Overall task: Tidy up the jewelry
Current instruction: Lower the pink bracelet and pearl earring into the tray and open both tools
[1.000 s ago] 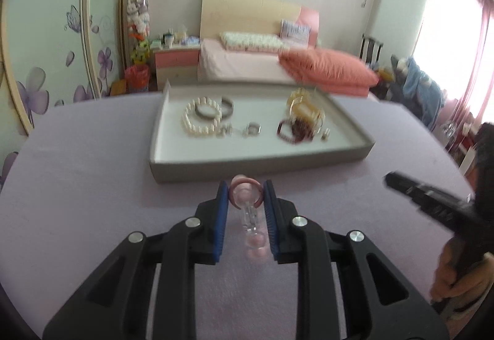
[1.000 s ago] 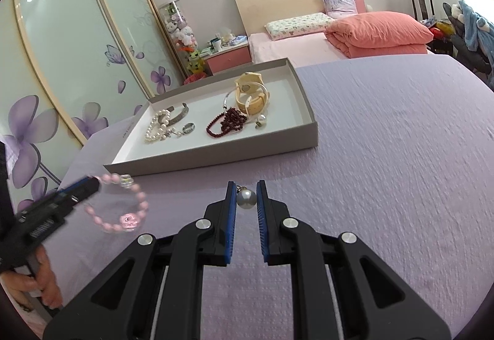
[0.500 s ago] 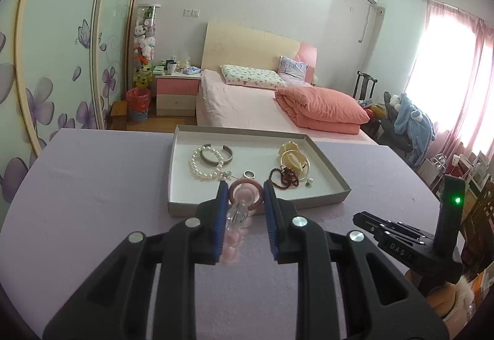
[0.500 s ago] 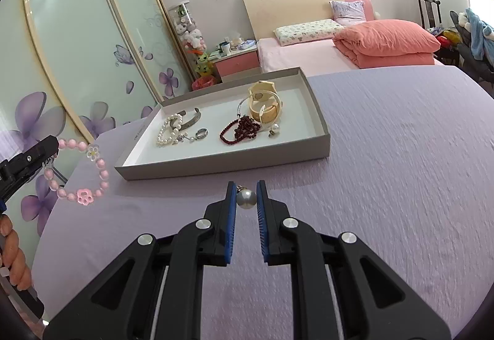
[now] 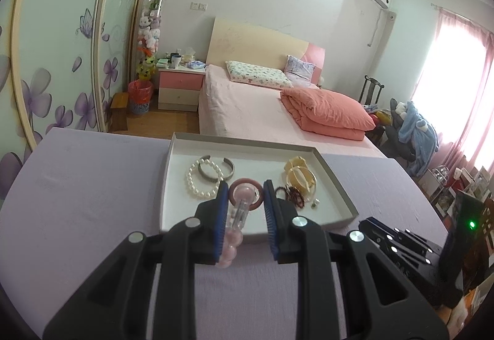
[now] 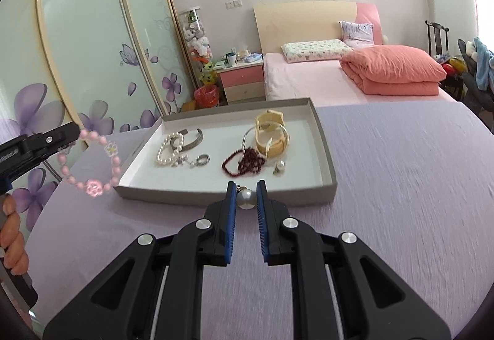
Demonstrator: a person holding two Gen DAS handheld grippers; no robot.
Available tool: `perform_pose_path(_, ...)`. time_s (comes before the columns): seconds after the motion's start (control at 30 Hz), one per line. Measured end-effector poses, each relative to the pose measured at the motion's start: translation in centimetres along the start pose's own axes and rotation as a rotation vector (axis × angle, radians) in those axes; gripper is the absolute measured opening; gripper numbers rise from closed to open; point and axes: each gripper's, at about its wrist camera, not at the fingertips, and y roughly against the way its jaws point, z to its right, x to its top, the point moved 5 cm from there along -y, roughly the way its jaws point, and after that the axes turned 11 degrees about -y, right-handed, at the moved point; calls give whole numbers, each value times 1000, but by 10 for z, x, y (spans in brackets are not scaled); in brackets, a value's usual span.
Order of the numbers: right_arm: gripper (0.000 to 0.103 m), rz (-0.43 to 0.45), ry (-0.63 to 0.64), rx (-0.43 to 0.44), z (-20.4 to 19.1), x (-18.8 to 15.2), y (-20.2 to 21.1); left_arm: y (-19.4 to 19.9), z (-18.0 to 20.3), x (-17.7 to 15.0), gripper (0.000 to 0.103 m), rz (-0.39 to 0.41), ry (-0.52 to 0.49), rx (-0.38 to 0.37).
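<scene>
I have lifted my left gripper (image 5: 244, 196), clamping the pink bead bracelet (image 6: 92, 161); my right gripper (image 6: 246, 198) pinches a pearl earring (image 6: 246, 199), both nearing the tray (image 6: 222, 196).

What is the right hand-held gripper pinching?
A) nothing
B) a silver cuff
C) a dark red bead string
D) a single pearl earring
D: the right hand-held gripper is closed on a pearl earring, a round pearl with a small metal fitting, in front of the tray.
</scene>
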Motion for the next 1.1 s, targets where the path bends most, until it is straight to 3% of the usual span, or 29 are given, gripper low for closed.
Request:
perform_pose_path(0.43, 14, -11, -31, -4, 22, 7, -27, -92, -10, 11, 23, -86, -9, 56)
perform_pose_path(0.73, 14, -19, -23, -4, 22, 7, -29, -114, -7, 8, 24, -109, 4, 44)
perform_pose_path(0.77, 14, -20, -24, -5, 23, 7, -29, -114, -8, 8, 25, -106, 9, 49)
perform_pose_path(0.87, 14, -22, -25, -10, 23, 7, -31, -109, -12, 9, 42, -88, 12, 67)
perform_pose_path(1.03, 14, -23, -20, -20, 24, 6, -33, -98, -20, 7, 42, -82, 15, 82)
perform_pose_path(1.1, 14, -19, -16, -30, 23, 6, -33, -90, -23, 5, 48, -76, 14, 89)
